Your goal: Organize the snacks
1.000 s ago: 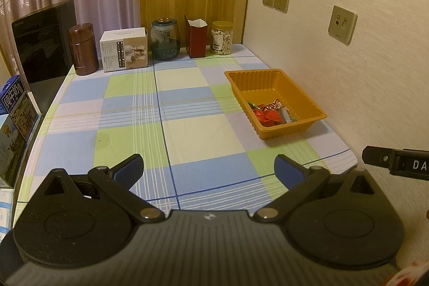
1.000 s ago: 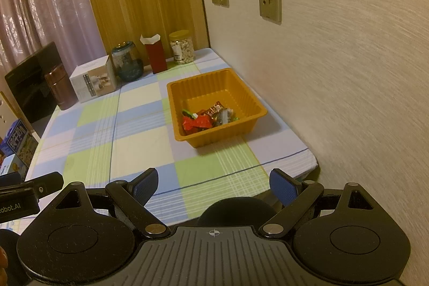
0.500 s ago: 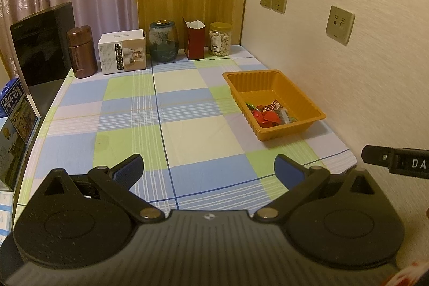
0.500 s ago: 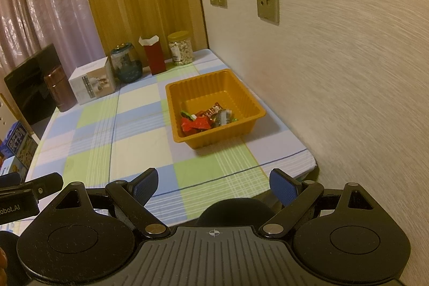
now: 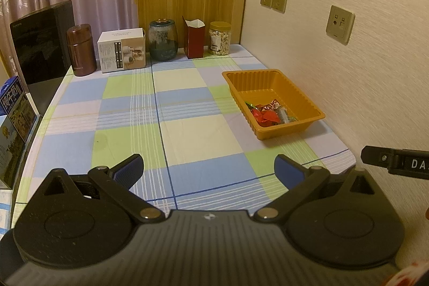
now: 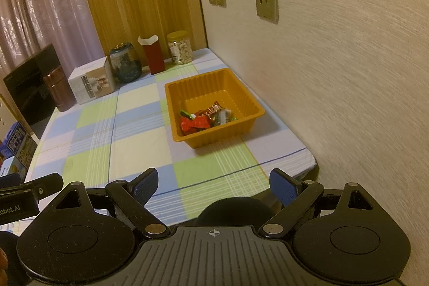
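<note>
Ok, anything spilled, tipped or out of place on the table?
Nothing stands out. The snacks all lie inside the orange tray, bunched at its near end, and the jars and boxes along the back stand upright.

A tablecloth (image 5: pixel 187 136) checked in pale blue, light green and cream, crossed by thin white and dark blue lines, lies ahead of both grippers. Ahead and to the right sits an orange ribbed tray (image 6: pixel 241 95) holding red, green and silver snack wrappers (image 6: pixel 205 118). Far ahead stand a copper-brown flask (image 5: pixel 80 50), a white box (image 5: pixel 122 50), a dark teal jar (image 5: pixel 163 40), a dark red carton (image 5: pixel 193 40) and a gold-lidded jar (image 5: pixel 219 38). The gripper fingers (image 5: pixel 128 169) have blue pads on black arms.
</note>
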{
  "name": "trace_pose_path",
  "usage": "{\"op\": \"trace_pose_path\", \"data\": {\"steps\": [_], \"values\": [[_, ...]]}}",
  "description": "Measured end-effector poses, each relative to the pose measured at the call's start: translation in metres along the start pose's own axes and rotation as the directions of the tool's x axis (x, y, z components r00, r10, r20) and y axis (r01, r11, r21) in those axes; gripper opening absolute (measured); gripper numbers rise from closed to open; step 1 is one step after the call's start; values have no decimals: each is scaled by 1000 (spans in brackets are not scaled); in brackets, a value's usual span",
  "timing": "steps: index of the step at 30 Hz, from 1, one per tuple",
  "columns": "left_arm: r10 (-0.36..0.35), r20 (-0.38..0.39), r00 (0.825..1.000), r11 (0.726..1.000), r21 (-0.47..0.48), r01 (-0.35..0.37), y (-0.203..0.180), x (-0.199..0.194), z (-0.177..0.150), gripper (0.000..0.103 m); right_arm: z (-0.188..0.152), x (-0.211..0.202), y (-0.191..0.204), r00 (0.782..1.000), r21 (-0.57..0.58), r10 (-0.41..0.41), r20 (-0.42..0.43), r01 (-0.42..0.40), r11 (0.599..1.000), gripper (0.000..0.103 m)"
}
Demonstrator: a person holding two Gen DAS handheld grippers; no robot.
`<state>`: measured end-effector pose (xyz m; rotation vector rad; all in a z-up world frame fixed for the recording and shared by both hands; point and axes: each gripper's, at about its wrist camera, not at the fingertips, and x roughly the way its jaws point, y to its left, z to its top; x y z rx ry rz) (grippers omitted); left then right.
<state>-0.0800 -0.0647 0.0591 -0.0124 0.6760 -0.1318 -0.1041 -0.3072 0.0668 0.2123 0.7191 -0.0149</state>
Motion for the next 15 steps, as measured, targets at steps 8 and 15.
{"op": "trace_pose_path", "data": {"steps": [8, 15], "values": [[-1, -2, 1000, 1000, -3, 1, 0, 1, -2, 103, -2, 1, -1, 1000, 6, -1, 0, 1, 1000, 90], [-18, 28, 999, 1000, -2, 18, 0, 0, -5, 103, -4, 3, -2, 1000, 11, -3, 0, 3, 1000, 90]]}}
